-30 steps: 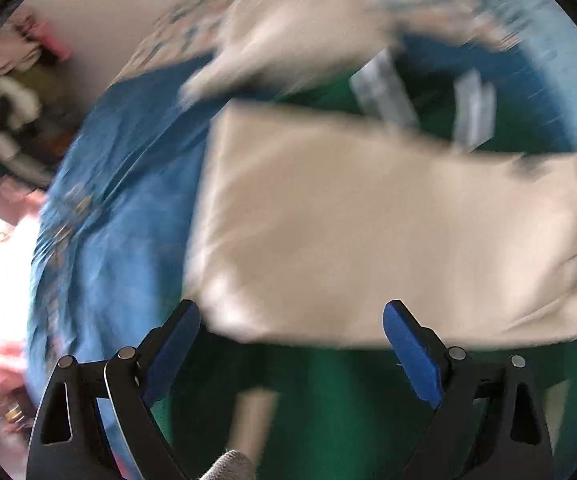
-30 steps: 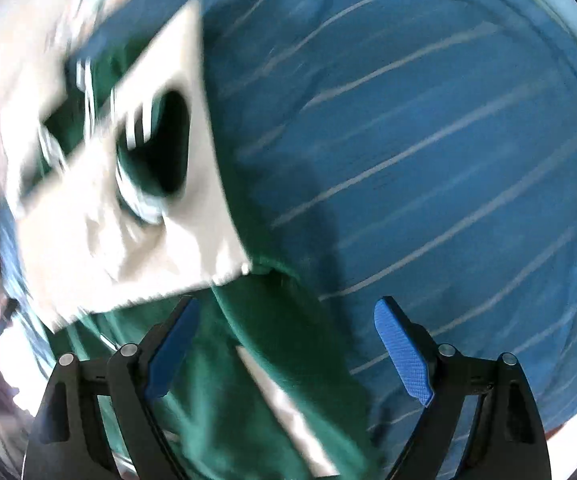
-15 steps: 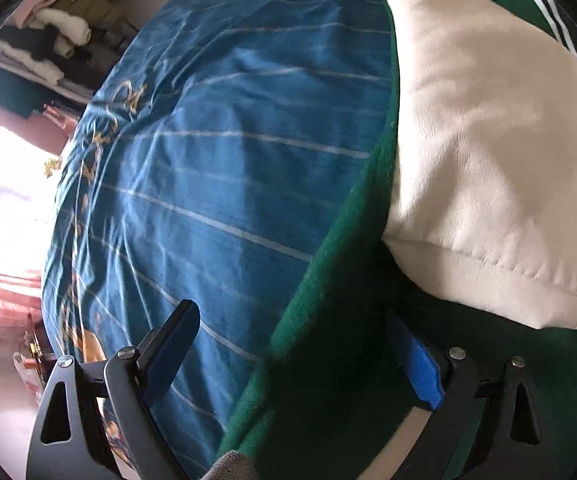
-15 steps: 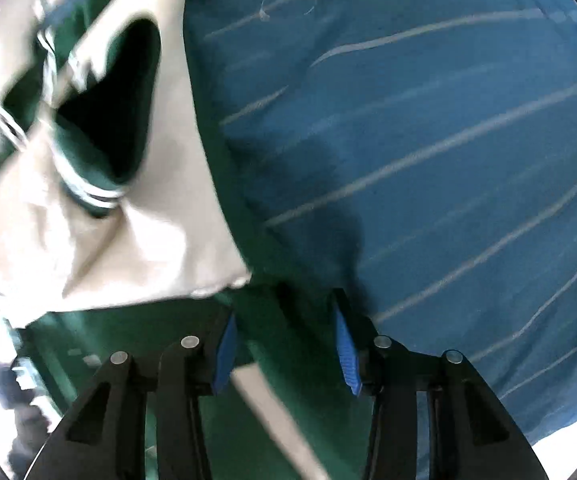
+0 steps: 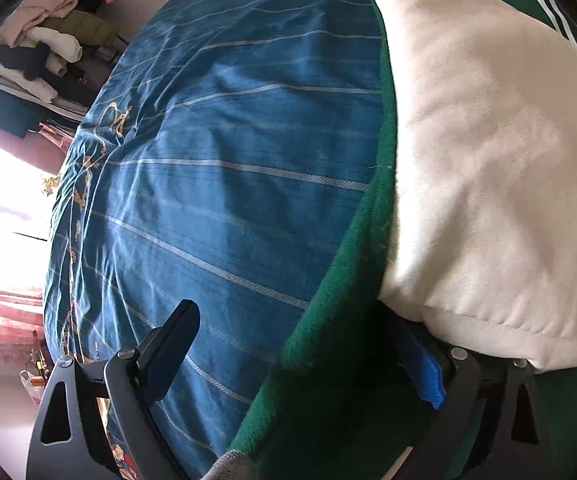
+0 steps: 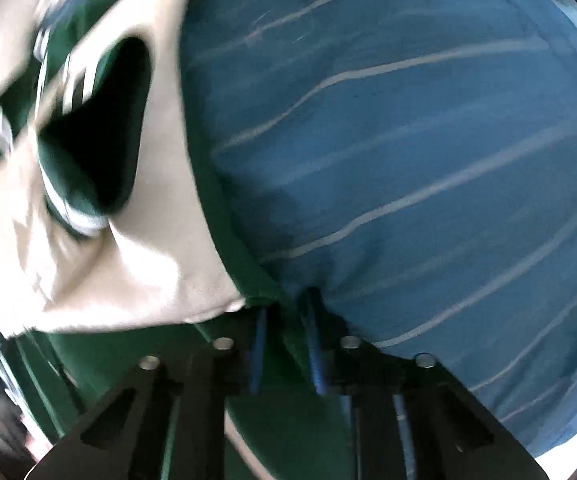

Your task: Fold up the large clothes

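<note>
Right wrist: right claw (image 6: pixel 286 320) closing on jacket (image 6: pixel 284 432) edge, previously wide.

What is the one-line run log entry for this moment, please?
left gripper: open, straddling green jacket edge | right gripper: closing on jacket edge | surface: blue bedspread

jacket (image 5: pixel 488 160) on bedspread (image 5: pixel 216 184) | left gripper (image 5: pixel 300 344) fingers apart, straddling green edge

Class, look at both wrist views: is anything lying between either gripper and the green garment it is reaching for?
Nothing visible blocks either one. The right gripper is closing its jaws with the green garment edge already between them. The left gripper stands open astride the garment's edge on the blue bedspread, its right finger tucked under the cream sleeve.
</note>
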Demonstrator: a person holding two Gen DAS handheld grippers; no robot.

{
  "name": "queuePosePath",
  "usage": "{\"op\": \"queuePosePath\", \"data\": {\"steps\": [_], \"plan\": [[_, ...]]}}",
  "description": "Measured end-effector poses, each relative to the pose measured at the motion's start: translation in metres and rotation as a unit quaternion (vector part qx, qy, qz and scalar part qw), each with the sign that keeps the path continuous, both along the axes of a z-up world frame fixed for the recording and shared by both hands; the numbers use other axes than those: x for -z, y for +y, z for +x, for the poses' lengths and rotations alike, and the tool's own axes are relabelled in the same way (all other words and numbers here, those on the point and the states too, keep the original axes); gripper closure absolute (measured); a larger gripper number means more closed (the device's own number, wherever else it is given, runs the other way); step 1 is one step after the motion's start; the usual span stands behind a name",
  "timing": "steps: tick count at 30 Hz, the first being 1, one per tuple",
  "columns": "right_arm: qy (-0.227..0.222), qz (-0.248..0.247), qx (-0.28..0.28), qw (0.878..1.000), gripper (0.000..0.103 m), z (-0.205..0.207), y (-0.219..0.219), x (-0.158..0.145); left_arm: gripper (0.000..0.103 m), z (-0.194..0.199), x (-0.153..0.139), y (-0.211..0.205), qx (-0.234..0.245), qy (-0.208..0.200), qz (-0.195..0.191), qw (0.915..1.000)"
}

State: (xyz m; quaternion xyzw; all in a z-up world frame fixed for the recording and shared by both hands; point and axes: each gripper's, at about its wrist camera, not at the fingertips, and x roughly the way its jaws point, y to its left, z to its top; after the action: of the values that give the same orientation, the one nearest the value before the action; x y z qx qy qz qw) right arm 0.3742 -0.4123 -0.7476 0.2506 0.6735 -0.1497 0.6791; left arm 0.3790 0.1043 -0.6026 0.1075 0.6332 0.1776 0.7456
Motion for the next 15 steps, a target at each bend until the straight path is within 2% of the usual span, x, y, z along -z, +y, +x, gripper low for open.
{"op": "queuePosePath", "data": {"steps": [4,6,7,9,10,11,12,15], "plan": [[-0.021,0.01,0.112,0.993,0.086,-0.033,-0.026,-0.003,0.006,0.001,0.002,0.003,-0.003,0.003,-0.013,0.9999],[-0.005,0.061,0.163,0.985,0.083,-0.041,-0.038,0.017,0.005,0.002,0.002,0.005,-0.002,0.005,-0.015,0.9999],[0.003,0.073,0.167,0.983,0.083,-0.041,-0.04,0.02,0.005,0.002,0.002,0.006,-0.003,0.006,-0.019,0.9998],[0.023,0.077,0.147,0.986,0.075,-0.033,-0.036,0.015,0.005,0.0,-0.002,0.008,-0.006,0.01,-0.023,0.9997],[0.034,0.073,0.131,0.988,0.074,-0.027,-0.034,0.006,0.005,-0.003,-0.008,0.009,-0.011,0.014,-0.027,0.9995],[0.039,0.062,0.118,0.99,0.069,-0.019,-0.028,-0.003,0.005,-0.01,-0.017,0.01,-0.014,0.01,-0.036,0.9992],[0.041,0.044,0.092,0.994,0.06,-0.019,-0.015,-0.021,0.005,-0.017,-0.025,0.009,-0.014,0.007,-0.043,0.999],[0.038,0.045,0.043,0.997,0.049,-0.027,0.03,-0.056,0.005,-0.053,-0.052,-0.004,0.009,0.013,-0.053,0.9985]]}}
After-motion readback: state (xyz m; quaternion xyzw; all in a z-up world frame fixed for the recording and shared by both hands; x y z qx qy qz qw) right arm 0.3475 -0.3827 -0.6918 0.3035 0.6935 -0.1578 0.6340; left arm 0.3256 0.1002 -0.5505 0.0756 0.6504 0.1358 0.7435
